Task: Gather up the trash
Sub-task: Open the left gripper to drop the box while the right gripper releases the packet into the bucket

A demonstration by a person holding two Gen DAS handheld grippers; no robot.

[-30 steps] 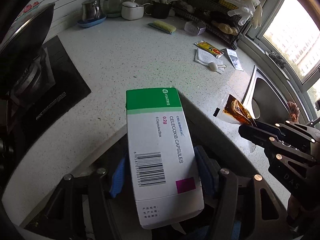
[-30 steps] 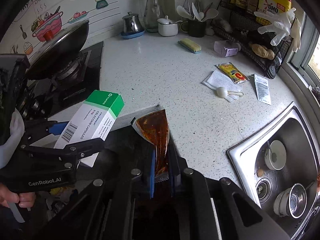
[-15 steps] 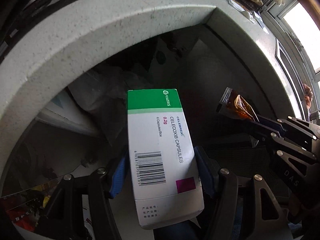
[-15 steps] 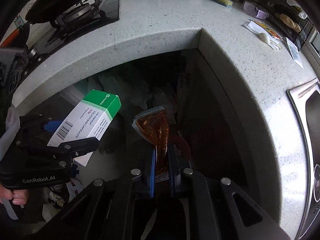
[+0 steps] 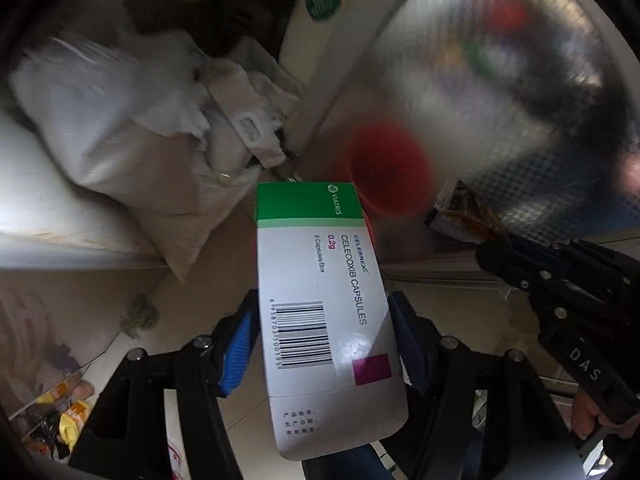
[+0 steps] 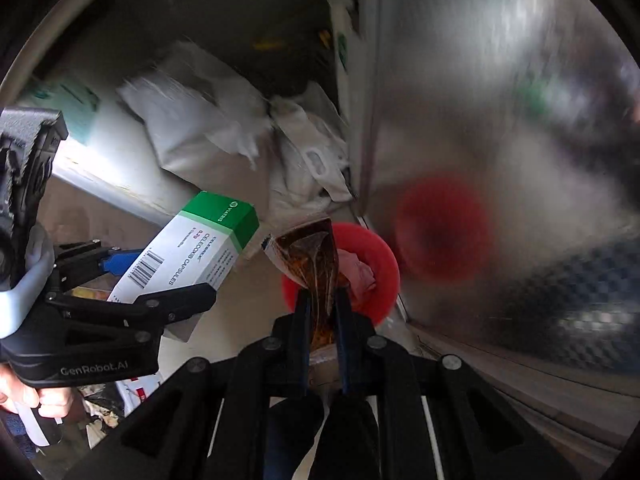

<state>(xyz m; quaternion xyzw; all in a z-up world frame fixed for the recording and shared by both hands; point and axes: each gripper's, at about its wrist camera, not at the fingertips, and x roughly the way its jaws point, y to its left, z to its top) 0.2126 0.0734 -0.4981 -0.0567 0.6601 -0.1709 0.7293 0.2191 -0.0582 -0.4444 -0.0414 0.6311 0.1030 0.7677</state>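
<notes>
Since a second ago, both of my grippers have dropped from above the kitchen counter to low beside a shiny metal panel (image 6: 500,128), with the floor close below. My left gripper (image 5: 320,344) clamps a white and green medicine box (image 5: 324,312) between its blue pads (image 5: 236,356), and my right gripper (image 6: 322,304) is pinched tight on a sauce-stained clear packet (image 6: 316,264). The packet hangs directly over a small red bin (image 6: 380,272) holding crumpled tissue, with lumpy white bags (image 6: 208,128) piled behind it.
</notes>
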